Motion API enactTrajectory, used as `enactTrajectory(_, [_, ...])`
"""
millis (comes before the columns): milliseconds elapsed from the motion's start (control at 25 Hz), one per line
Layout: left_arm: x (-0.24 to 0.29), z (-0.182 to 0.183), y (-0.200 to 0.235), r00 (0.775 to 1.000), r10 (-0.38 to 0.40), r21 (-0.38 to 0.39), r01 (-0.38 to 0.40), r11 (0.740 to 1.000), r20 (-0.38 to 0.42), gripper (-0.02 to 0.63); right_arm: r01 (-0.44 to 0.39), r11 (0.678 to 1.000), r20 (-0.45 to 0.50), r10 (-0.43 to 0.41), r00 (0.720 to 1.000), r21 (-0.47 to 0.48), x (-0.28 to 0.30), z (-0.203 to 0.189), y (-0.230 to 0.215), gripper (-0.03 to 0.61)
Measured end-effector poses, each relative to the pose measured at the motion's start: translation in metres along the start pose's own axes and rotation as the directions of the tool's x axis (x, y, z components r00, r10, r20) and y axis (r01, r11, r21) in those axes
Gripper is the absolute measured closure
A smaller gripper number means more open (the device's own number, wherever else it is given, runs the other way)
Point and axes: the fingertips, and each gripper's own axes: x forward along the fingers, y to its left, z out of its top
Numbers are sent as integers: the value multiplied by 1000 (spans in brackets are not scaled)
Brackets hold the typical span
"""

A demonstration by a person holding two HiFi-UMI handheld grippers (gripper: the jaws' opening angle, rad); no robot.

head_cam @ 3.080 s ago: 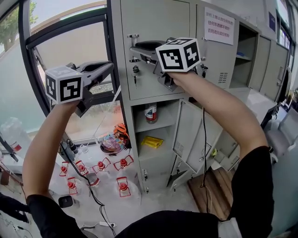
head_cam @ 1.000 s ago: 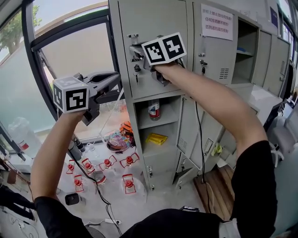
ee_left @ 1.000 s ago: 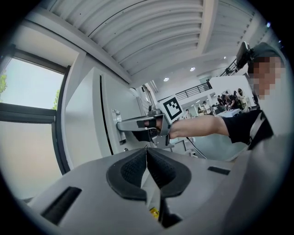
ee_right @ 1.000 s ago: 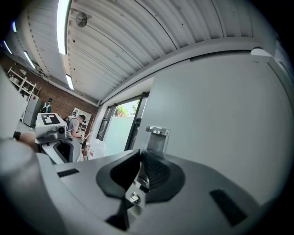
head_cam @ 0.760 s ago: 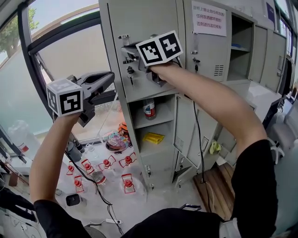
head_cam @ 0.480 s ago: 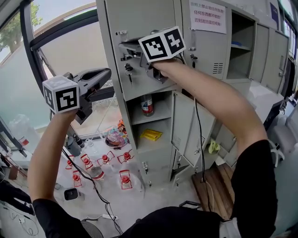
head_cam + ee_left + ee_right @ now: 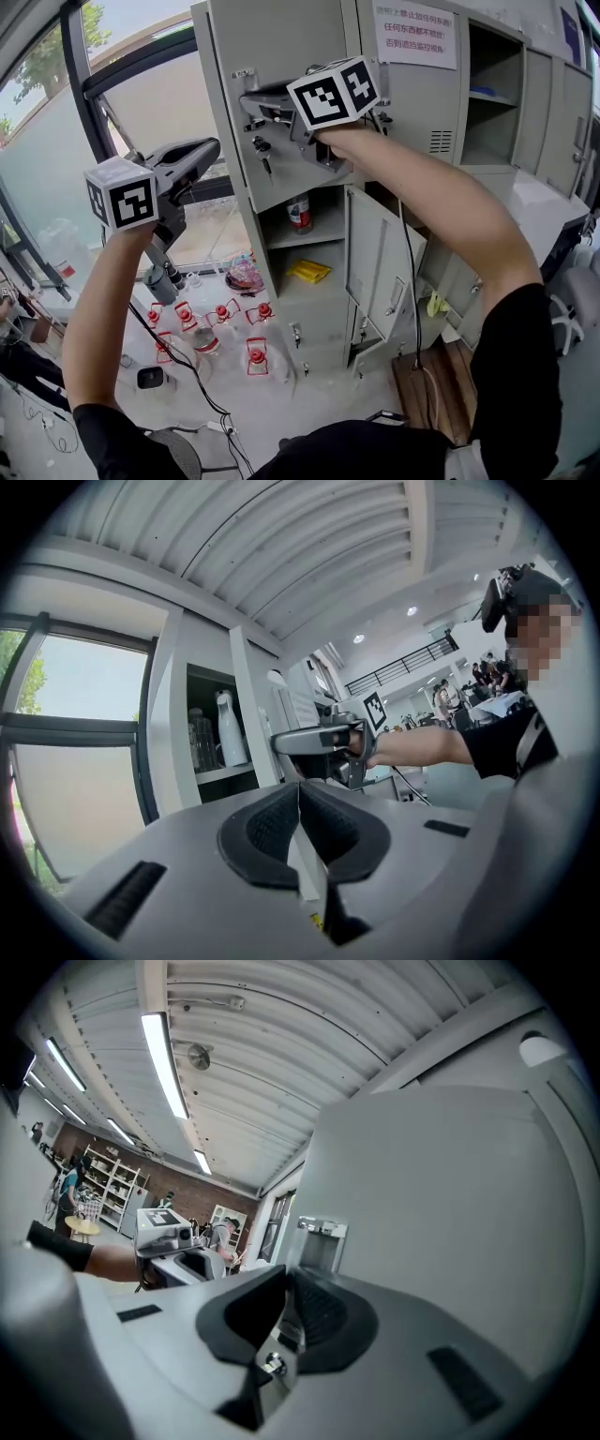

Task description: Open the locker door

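The grey upper locker door point(image 7: 281, 56) stands swung partly out from its frame. My right gripper point(image 7: 255, 100) is shut on the metal latch point(image 7: 274, 1361) at the door's left edge, just above the hanging key point(image 7: 265, 155). In the right gripper view the door face point(image 7: 441, 1204) fills the right side, with a small metal holder point(image 7: 322, 1232) on it. My left gripper point(image 7: 211, 148) is held up left of the locker, shut and holding nothing. Its pads point(image 7: 272, 822) meet, and the right gripper point(image 7: 323, 747) shows beyond them at the door's edge.
Below the door are open compartments with a bottle point(image 7: 299, 212) and a yellow packet point(image 7: 306, 271), and a lower door point(image 7: 375, 272) hangs open. Several red-capped bottles point(image 7: 225, 314) and cables lie on the floor. A window frame point(image 7: 103, 103) stands left, more lockers point(image 7: 534, 103) right.
The upper door's latch edge has swung outward with my right gripper on it. My left gripper has stayed raised and shut at the left.
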Motion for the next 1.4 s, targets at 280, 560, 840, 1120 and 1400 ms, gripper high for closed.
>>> enactTrajectory(280, [-8, 8, -7, 1000, 0, 17, 0, 1000, -16, 597, -41, 999, 24, 41, 999, -8, -16, 4, 10, 540])
enactTrajectory(560, [-5, 10, -11, 999, -35, 2, 35, 999, -14, 597, -66, 998, 30, 67, 997, -21, -35, 8, 18, 538])
enactTrajectory(840, [9, 13, -30, 999, -28, 8, 28, 1000, -15, 597, -130, 990, 45, 132, 990, -56, -59, 14, 28, 535])
enactTrajectory(1120, [25, 25, -48, 999, 32, 20, -32, 999, -27, 597, -291, 956, 50, 293, 955, -44, -85, 13, 31, 535])
enactTrajectory(1400, [31, 31, -54, 993, 113, 5, -113, 994, -39, 597, -421, 905, 68, 424, 903, -54, -110, 17, 35, 537])
